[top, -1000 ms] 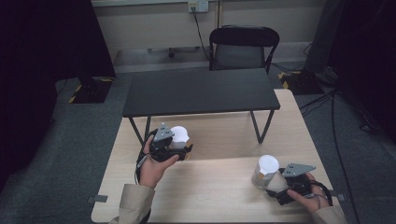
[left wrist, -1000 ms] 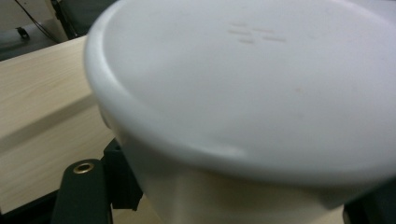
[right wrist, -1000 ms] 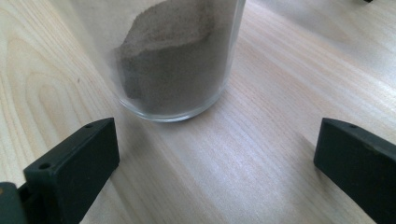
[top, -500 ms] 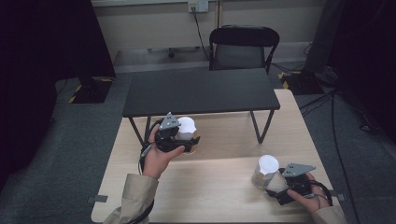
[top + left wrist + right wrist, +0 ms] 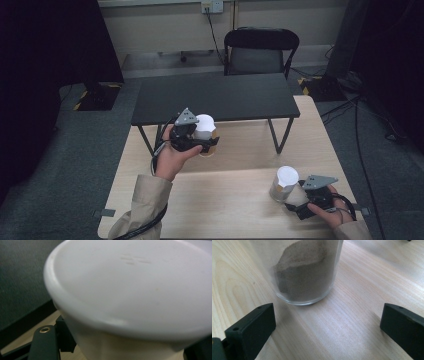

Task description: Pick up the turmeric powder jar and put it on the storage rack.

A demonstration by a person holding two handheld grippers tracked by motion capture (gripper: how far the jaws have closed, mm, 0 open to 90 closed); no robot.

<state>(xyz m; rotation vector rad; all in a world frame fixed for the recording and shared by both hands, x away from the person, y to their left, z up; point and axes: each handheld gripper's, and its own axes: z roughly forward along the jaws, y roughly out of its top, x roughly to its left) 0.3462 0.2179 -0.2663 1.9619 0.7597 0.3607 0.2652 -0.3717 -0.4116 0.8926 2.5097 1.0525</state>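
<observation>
Holding: the left tool (image 5: 196,136) is clamped on a white-lidded cup (image 5: 205,134), carried above the counter (image 5: 235,210) just in front of the small black table (image 5: 215,97).
Left grip: its jaws close on the cup's pale body below the lid, so the rim cannot slip down through them; in the left gripper view the white lid (image 5: 140,285) sits very close to the camera.
Cup axis: long axis about upright, lid end up and leaning a little toward the camera on the tool; base hidden.
Right tool: the right tool (image 5: 306,200) rests low near the counter's front right corner, jaws wide apart and gripping nothing.
Jar: a clear jar (image 5: 308,272) with a white cap (image 5: 287,176) stands on the counter just ahead of the open jaws, not touched by either.
Jar contents: brown powder heaped higher on one side.
Jar axis: vertical, cap up, base flat on the wood.
Likely reason: the open jaws look lined up to close around the jar, while the cup is kept level and clear of the black table.
</observation>
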